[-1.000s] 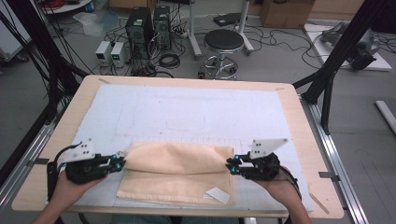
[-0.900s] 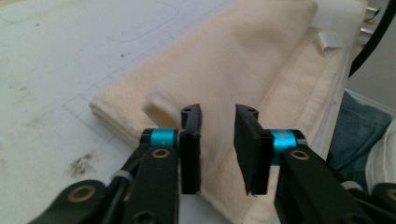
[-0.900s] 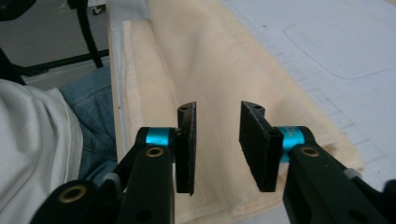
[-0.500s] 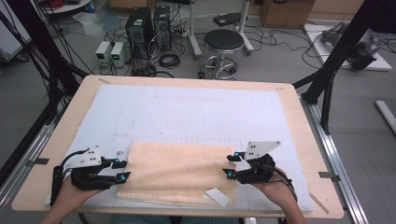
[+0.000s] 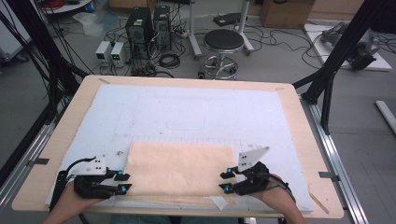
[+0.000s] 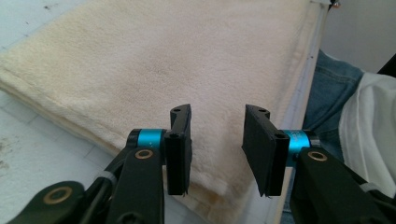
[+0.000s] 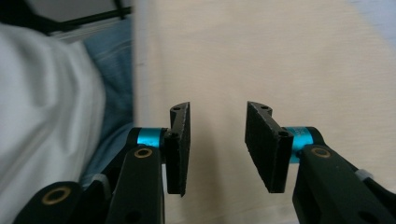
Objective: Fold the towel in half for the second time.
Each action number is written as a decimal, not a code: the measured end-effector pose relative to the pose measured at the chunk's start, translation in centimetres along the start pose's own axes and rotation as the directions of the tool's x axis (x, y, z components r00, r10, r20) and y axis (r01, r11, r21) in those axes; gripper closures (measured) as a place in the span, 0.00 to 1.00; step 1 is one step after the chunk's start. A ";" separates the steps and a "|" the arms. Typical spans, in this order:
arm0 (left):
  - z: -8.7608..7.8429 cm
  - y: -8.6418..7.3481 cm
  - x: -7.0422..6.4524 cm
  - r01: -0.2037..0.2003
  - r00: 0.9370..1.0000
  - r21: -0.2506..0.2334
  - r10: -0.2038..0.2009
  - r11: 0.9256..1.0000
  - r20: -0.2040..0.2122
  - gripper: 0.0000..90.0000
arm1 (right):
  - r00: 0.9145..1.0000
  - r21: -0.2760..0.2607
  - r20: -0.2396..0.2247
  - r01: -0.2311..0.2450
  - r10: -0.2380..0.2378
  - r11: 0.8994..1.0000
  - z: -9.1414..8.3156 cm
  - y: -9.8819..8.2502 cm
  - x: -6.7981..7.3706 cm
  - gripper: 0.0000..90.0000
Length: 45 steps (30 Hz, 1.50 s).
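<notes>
Folded towel [image 5: 180, 171] flat on mat [image 5: 196, 112], near edge, centred between both hands. Left gripper [image 5: 122, 181] at towel's left end, jaws apart after a slight closing, nothing clamped, towel corner below the gap. Right gripper [image 5: 226, 181] at right end, likewise released, jaws narrowing slightly over cloth without pinching. Risks noted: uneven grab likely to catch top layer only and spoil the fold; near layers overhanging toward table [image 5: 299, 121] edge, liable to drag off if pulled nearward.
</notes>
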<state>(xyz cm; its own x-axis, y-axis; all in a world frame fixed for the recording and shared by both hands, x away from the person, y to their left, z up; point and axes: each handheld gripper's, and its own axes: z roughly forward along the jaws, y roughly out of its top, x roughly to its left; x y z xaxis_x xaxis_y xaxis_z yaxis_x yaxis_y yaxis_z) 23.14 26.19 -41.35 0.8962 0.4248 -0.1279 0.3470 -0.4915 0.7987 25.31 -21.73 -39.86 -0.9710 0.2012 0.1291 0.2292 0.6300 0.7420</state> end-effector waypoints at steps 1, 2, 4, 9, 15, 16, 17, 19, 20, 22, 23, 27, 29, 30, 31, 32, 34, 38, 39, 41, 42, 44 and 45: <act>-0.2 0.1 0.1 0.000 1.000 -0.005 0.000 1.000 -0.009 0.66 | 1.000 -0.003 0.009 0.008 -0.008 1.000 -0.2 0.0 0.4 0.64; -0.3 0.2 0.2 0.000 1.000 -0.011 0.000 1.000 -0.018 0.65 | 1.000 -0.016 0.008 0.010 -0.010 1.000 -0.5 0.1 0.7 0.64; -0.4 0.5 0.6 0.011 0.999 -0.027 -0.012 1.000 -0.036 0.64 | 0.999 -0.045 0.032 0.013 -0.012 0.999 -1.1 0.3 0.8 0.63; 0.5 1.7 1.7 0.016 0.996 -0.048 -0.021 0.999 -0.089 0.59 | 0.993 -0.041 0.120 -0.011 0.016 0.999 -1.4 0.5 -0.1 0.63; 2.1 3.1 4.1 0.040 0.981 -0.052 -0.049 0.998 -0.188 0.51 | 0.960 -0.060 0.263 -0.077 0.091 0.995 -1.1 0.4 -3.3 0.55; 2.4 3.4 4.5 0.043 0.977 -0.060 -0.055 0.997 -0.208 0.49 | 0.953 -0.062 0.281 -0.096 0.110 0.993 -1.0 0.3 -3.8 0.52; 2.6 3.6 4.9 0.043 0.973 -0.066 -0.056 0.997 -0.222 0.48 | 0.949 -0.066 0.292 -0.106 0.121 0.992 -0.9 0.2 -4.4 0.51; 3.1 3.9 5.7 0.060 0.965 -0.068 -0.076 0.996 -0.252 0.47 | 0.937 -0.060 0.322 -0.124 0.137 0.990 -0.8 0.1 -5.3 0.49; 3.4 4.0 6.1 0.065 0.961 -0.071 -0.082 0.995 -0.263 0.47 | 0.927 -0.061 0.347 -0.131 0.144 0.990 -0.7 0.0 -6.0 0.47; 4.0 4.1 6.8 0.077 0.953 -0.058 -0.091 0.995 -0.288 0.47 | 0.917 -0.071 0.358 -0.158 0.173 0.985 -0.3 -0.2 -6.9 0.45; 4.2 4.0 7.2 0.088 0.952 -0.049 -0.098 0.995 -0.289 0.45 | 0.913 -0.066 0.368 -0.162 0.175 0.985 -0.1 -0.2 -7.2 0.44; 5.1 3.4 8.6 0.133 0.940 -0.017 -0.131 0.991 -0.315 0.43 | 0.908 -0.054 0.374 -0.181 0.188 0.982 0.8 -0.5 -8.5 0.42; 5.3 3.2 9.1 0.155 0.942 -0.015 -0.152 0.988 -0.299 0.43 | 0.911 -0.047 0.365 -0.191 0.195 0.980 1.1 -0.8 -9.1 0.41; 5.5 3.1 9.4 0.169 0.944 -0.017 -0.167 0.985 -0.285 0.43 | 0.910 -0.038 0.363 -0.200 0.200 0.979 1.2 -1.0 -9.4 0.41; 5.6 3.0 9.5 0.182 0.946 -0.012 -0.179 0.983 -0.271 0.43 | 0.915 -0.036 0.339 -0.220 0.219 0.975 1.5 -1.2 -9.8 0.41; 5.8 3.0 9.5 0.192 0.949 0.000 -0.186 0.981 -0.253 0.45 | 0.917 -0.033 0.328 -0.227 0.226 0.973 1.6 -1.3 -9.9 0.41; 5.9 2.9 9.5 0.196 0.955 0.009 -0.189 0.980 -0.229 0.54 | 0.927 -0.029 0.281 -0.251 0.249 0.967 1.8 -1.5 -10.1 0.48; 5.7 2.9 9.3 0.213 0.959 0.010 -0.207 0.977 -0.193 0.74 | 0.929 -0.041 0.191 -0.315 0.317 0.948 1.9 -1.8 -10.3 0.69; 5.6 3.0 9.2 0.204 0.960 0.011 -0.197 0.979 -0.200 0.81 | 0.937 -0.036 0.167 -0.305 0.306 0.952 1.7 -1.9 -10.4 0.80; 5.7 3.2 9.0 0.199 0.958 0.005 -0.194 0.980 -0.213 0.87 | 0.947 -0.030 0.169 -0.273 0.274 0.962 1.6 -1.5 -10.2 0.88; 5.8 3.3 9.1 0.206 0.954 -0.012 -0.204 0.978 -0.221 0.88 | 0.948 -0.022 0.178 -0.266 0.266 0.964 1.4 -1.3 -10.1 0.88; 5.8 3.7 9.3 0.212 0.948 -0.030 -0.213 0.977 -0.236 0.89 | 0.943 -0.026 0.218 -0.253 0.252 0.967 0.9 -0.8 -10.4 0.89; 5.9 4.1 9.7 0.204 0.945 -0.041 -0.208 0.978 -0.252 0.89 | 0.941 -0.027 0.232 -0.248 0.247 0.968 0.7 -0.5 -10.6 0.89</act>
<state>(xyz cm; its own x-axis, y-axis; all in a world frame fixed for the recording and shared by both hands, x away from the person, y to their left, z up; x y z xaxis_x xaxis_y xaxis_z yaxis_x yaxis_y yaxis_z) 34.87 23.77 -42.81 0.7052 0.6952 -0.1390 0.5114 -0.3629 0.7790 35.50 -23.65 -42.07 -0.8413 0.5186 0.1525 0.4606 0.5400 0.7044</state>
